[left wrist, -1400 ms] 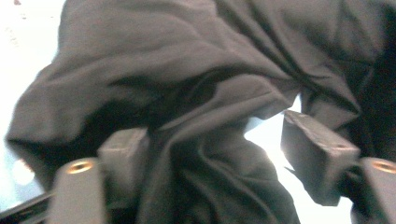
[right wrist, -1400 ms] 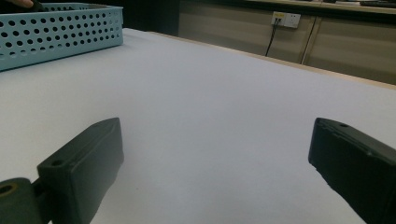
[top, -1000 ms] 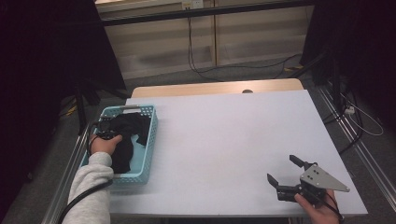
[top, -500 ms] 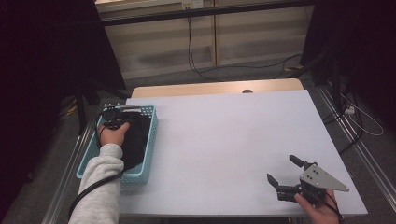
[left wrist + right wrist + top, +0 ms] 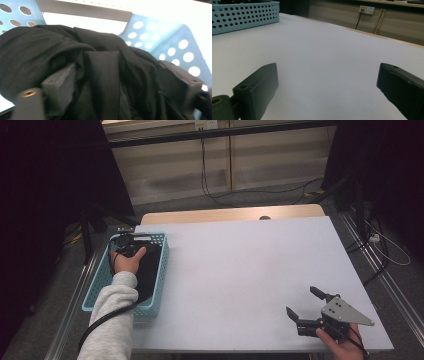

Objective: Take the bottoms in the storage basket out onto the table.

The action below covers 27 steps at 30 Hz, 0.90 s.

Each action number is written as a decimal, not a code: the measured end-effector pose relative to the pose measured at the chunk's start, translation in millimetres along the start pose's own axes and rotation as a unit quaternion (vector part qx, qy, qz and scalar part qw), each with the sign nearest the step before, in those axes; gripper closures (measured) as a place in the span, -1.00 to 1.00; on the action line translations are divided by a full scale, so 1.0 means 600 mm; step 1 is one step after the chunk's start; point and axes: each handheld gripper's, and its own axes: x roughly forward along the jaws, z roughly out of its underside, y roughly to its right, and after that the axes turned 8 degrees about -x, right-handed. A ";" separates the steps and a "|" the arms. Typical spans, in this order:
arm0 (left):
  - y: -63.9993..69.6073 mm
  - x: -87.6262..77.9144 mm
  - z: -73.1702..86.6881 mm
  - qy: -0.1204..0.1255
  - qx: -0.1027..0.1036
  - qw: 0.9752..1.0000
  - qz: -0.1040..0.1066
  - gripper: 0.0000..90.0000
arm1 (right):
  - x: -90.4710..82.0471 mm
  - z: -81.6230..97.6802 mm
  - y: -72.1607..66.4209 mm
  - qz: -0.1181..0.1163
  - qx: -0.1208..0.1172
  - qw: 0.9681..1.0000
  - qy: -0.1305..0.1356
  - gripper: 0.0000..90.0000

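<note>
Black cloth (image 5: pixel 75 75) lay bunched in the pale blue basket (image 5: pixel 160 270) at the left of the high view, and my left gripper (image 5: pixel 126 245) hung over its far end, jaws just opened wide with folds between them but no grip. My right gripper (image 5: pixel 306 306) rested at the lower right of the white desk (image 5: pixel 240 270), jaws spread around nothing.

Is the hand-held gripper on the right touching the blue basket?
Apart. The high view shows the right hand-held gripper at the table's near right corner, with bare white table between it and the basket.
</note>
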 end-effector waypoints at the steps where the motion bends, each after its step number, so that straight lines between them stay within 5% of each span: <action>1: 0.002 0.005 0.002 0.004 0.000 1.000 -0.002 -0.79 | 0.001 0.000 -0.001 -0.002 -0.001 1.000 0.001 -0.94; 6: 0.000 0.020 0.011 -0.019 0.033 0.999 -0.021 -0.82 | 0.002 0.001 -0.001 -0.003 -0.001 1.000 -0.001 -0.94; 17: -0.004 0.037 0.029 -0.063 0.060 0.995 -0.053 -0.83 | 0.001 0.002 0.000 -0.003 0.000 1.000 -0.003 -0.94; 22: -0.007 0.030 0.028 -0.066 0.065 0.994 -0.064 -0.46 | 0.001 0.003 -0.001 -0.006 -0.002 1.000 -0.005 -0.94; 23: -0.009 0.028 0.028 -0.067 0.062 0.994 -0.061 -0.18 | 0.001 0.003 0.000 -0.006 -0.002 1.000 -0.006 -0.94; 26: -0.013 0.023 0.028 -0.070 0.058 0.995 -0.050 0.03 | 0.001 0.003 0.000 -0.005 -0.001 1.000 -0.006 -0.94; 27: -0.015 0.019 0.027 -0.079 0.056 0.994 -0.042 0.30 | 0.001 0.003 -0.001 -0.006 -0.001 1.000 -0.006 -0.94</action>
